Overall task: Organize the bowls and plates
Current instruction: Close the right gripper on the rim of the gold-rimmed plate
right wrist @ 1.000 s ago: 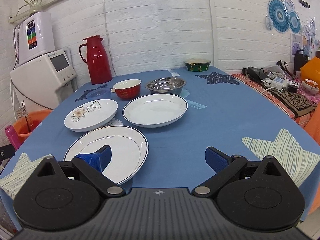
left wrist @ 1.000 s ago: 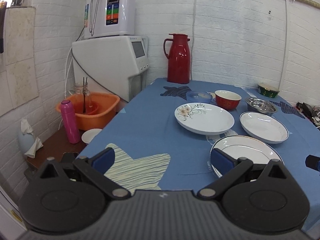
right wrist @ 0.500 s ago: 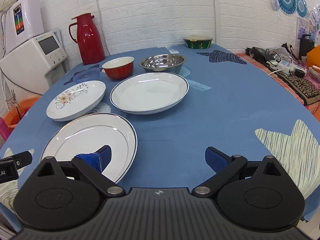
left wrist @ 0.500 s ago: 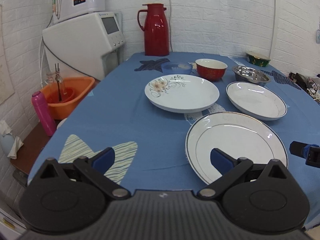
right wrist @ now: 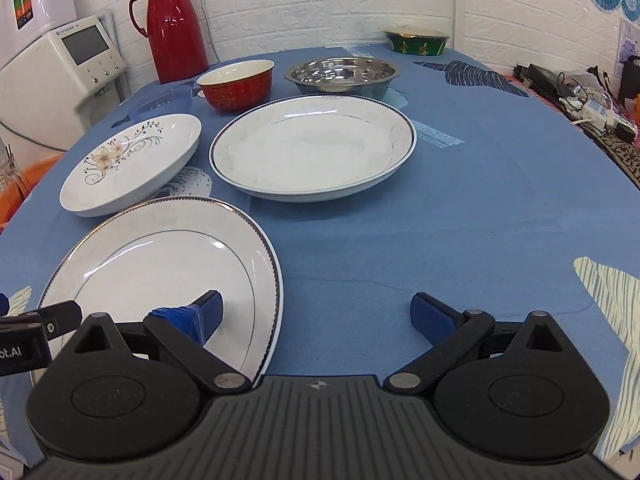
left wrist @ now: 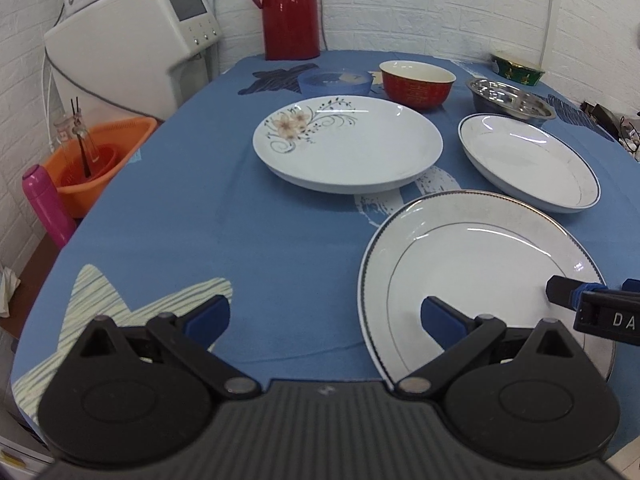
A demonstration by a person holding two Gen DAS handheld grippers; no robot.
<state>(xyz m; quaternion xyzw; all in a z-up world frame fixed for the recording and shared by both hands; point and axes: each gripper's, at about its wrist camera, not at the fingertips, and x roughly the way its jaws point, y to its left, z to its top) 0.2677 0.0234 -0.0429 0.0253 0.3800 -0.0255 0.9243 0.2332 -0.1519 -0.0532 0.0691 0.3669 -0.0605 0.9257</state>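
Now, left wrist view: my left gripper (left wrist: 325,316) has its fingers spread wide, holding nothing, low over the blue tablecloth (left wrist: 192,216). Its right finger sits above the near rim of the gold-rimmed plate (left wrist: 480,276). Beyond lies the flowered plate (left wrist: 348,152), the blue-rimmed plate (left wrist: 528,160) to its right, then the red bowl (left wrist: 418,83) and steel bowl (left wrist: 512,98) behind.

Right wrist view: my right gripper (right wrist: 316,318) is also wide apart and empty, left finger over the gold-rimmed plate (right wrist: 160,256), right finger over bare cloth. The blue-rimmed plate (right wrist: 312,148) sits dead ahead, with the red thermos (right wrist: 174,26) at the wall.
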